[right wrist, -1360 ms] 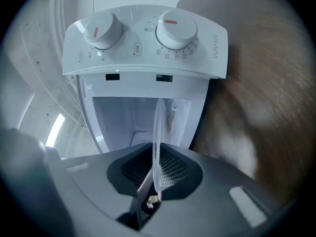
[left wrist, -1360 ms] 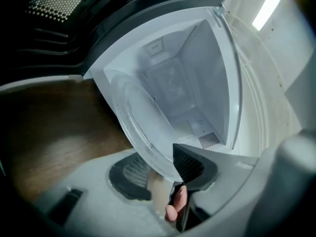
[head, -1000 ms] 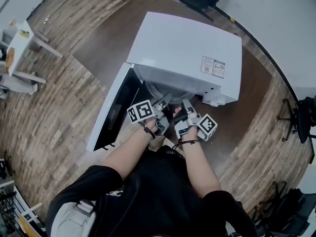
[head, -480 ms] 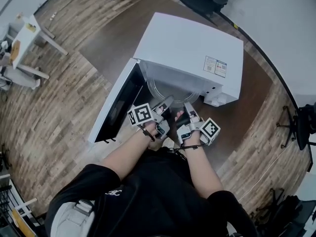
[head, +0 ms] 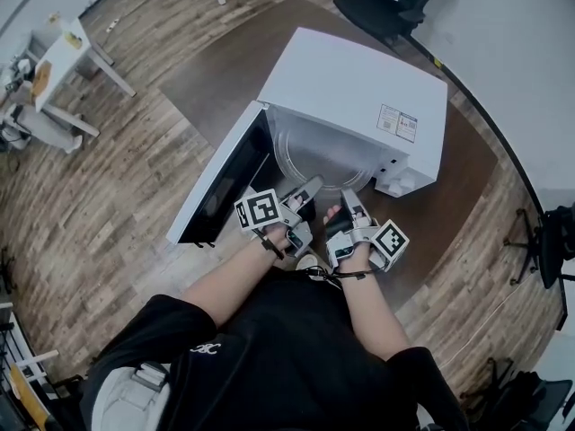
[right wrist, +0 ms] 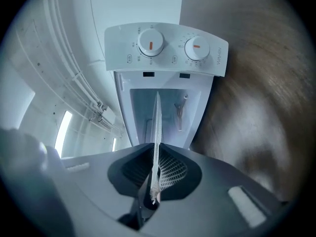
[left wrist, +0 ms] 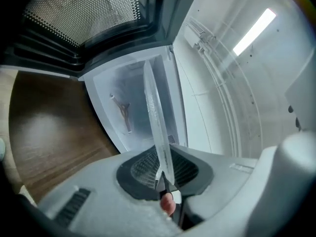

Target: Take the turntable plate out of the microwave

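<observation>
Wood-plank flooring (head: 117, 205) runs around a dark brown surface (head: 216, 70) where the white microwave (head: 359, 88) sits, and we stand at its open front with a claw in each hand. Our left claw (head: 308, 190) is clamped on the near rim of the turntable plate (head: 322, 155). In the left gripper view the glass edge (left wrist: 155, 127) runs straight out from between the ribbed pads (left wrist: 142, 167), which press on it from both sides. Our right claw (head: 346, 206), just beside the left one, has the same rim between its jaws, and they are closing on it. In the right gripper view its pads (right wrist: 170, 169) touch the thin glass (right wrist: 156, 132). Both claws point level into the oven. Ahead of them the clear plate reaches into the cavity (left wrist: 131, 107); we cannot tell whether it rests on the cavity floor. To the left of the left claw the door (head: 220, 182) hangs wide open, its dark inner face showing. Ahead of the right claw and to its right is the control panel (right wrist: 165, 46) with two white dials (right wrist: 150, 42) marked in orange. Far beyond both claws, past the microwave, stands a black office chair (head: 386, 7). Well off to the left claw's left is a small white table (head: 72, 57).
</observation>
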`<state>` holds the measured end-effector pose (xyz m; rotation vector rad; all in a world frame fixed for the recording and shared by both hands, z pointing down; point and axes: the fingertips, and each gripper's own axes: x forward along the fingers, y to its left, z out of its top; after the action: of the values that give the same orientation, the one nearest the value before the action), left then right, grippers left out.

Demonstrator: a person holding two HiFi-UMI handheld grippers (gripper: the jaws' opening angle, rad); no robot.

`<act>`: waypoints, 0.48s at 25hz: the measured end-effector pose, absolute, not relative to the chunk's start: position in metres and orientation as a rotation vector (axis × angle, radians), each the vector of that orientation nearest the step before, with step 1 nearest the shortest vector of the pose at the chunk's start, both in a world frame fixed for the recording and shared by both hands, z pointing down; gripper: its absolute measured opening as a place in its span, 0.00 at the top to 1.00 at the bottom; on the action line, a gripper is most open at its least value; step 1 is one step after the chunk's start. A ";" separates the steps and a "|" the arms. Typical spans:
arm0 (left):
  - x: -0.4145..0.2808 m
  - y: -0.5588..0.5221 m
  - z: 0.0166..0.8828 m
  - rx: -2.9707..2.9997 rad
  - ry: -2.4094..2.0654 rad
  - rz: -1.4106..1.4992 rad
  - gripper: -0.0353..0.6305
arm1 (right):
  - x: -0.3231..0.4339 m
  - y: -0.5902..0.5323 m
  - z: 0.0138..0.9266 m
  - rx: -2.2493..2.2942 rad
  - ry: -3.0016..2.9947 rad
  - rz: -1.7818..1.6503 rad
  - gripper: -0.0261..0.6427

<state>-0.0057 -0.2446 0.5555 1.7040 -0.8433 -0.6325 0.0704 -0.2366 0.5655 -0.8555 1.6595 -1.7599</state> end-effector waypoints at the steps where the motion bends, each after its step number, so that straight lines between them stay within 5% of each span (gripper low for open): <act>1: -0.005 -0.244 0.553 1.710 -0.841 -0.636 0.88 | 0.070 -0.236 0.564 -0.852 1.661 -1.763 0.91; 12: -0.007 -0.232 0.541 1.707 -0.824 -0.703 0.88 | 0.067 -0.226 0.553 -0.848 1.729 -1.767 0.91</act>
<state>-0.0068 -0.2316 0.5414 1.7071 -0.8241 -0.7034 0.0667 -0.2261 0.5531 -0.8480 1.7294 -1.7666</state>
